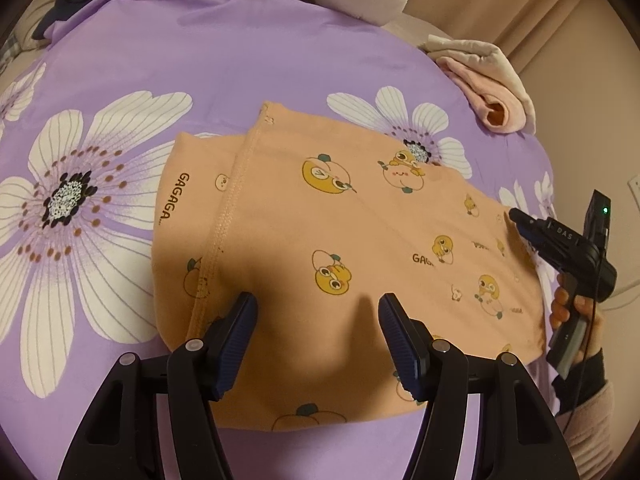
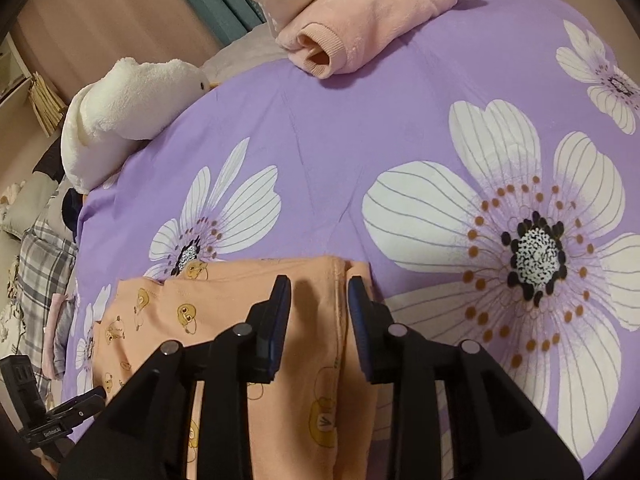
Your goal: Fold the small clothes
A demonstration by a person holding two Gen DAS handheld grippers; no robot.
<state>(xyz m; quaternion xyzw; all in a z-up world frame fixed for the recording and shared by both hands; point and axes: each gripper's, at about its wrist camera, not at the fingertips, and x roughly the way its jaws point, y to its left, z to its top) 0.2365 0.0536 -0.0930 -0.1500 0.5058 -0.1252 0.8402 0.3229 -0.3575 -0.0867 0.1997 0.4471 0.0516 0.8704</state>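
An orange garment [image 1: 328, 240] printed with cartoon ducks and "GAGAGA" lies partly folded on a purple flowered bedsheet [image 1: 192, 60]. My left gripper [image 1: 318, 308] is open and empty, just above the garment's near edge. My right gripper [image 2: 319, 288] is open and empty over the garment's hemmed end [image 2: 280, 352]; it also shows in the left wrist view [image 1: 516, 216] at the garment's right edge, held by a hand. The left gripper shows in the right wrist view's lower left corner [image 2: 86, 400].
A folded pink and cream garment [image 2: 360, 12] lies at the far edge of the bed, also in the left wrist view [image 1: 492, 84]. A white plush bird [image 2: 120, 116] sits at the bed's edge. Plaid bedding [image 2: 40, 280] lies beyond the sheet.
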